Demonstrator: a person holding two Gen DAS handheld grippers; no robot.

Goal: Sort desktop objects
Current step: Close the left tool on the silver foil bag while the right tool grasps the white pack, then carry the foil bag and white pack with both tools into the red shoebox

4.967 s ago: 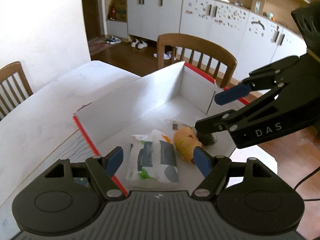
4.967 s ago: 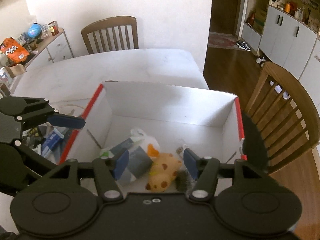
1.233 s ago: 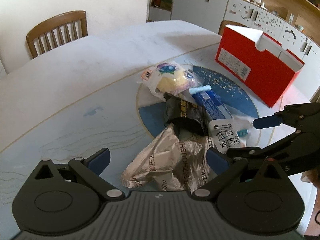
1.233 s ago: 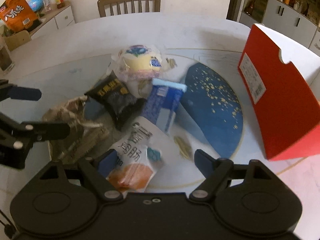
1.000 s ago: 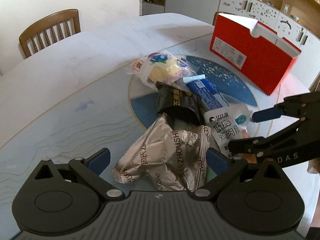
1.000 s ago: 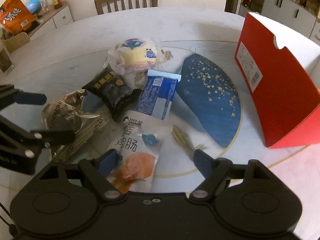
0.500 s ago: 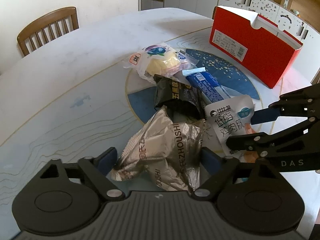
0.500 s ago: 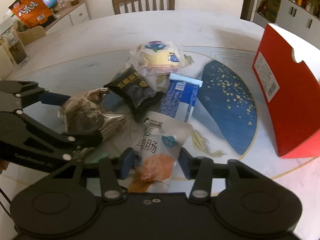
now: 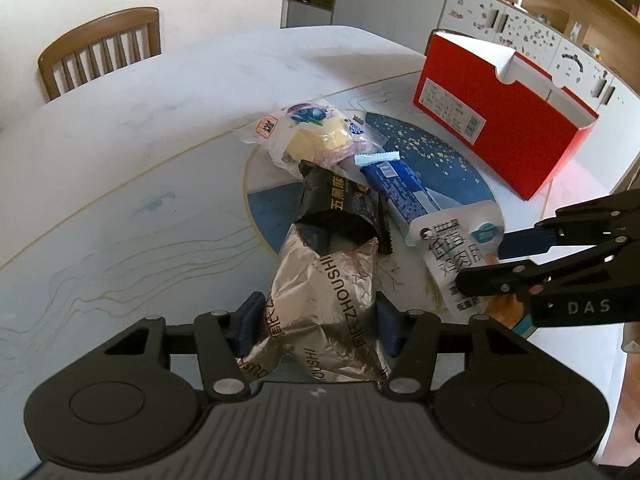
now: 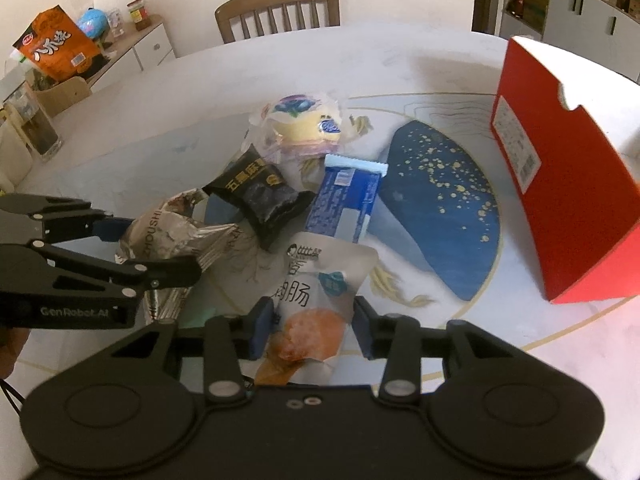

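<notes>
- Silver crinkled foil snack bag sits between the blue pads of our left gripper, which pinches it at its near end; the bag rests on the white marble-look table.
- White sausage pouch with an orange picture lies between the fingers of our right gripper, which closes in on its sides; we cannot tell whether the pads press it firmly.
- Just ahead of the left gripper, a black crimped snack packet overlaps the foil bag's far end.
- Beyond the right gripper lies a blue rectangular wrapper, and farther on a clear bag holding a yellow cake.
- Far to the right of both grippers stands a red cardboard box with a white inside.
</notes>
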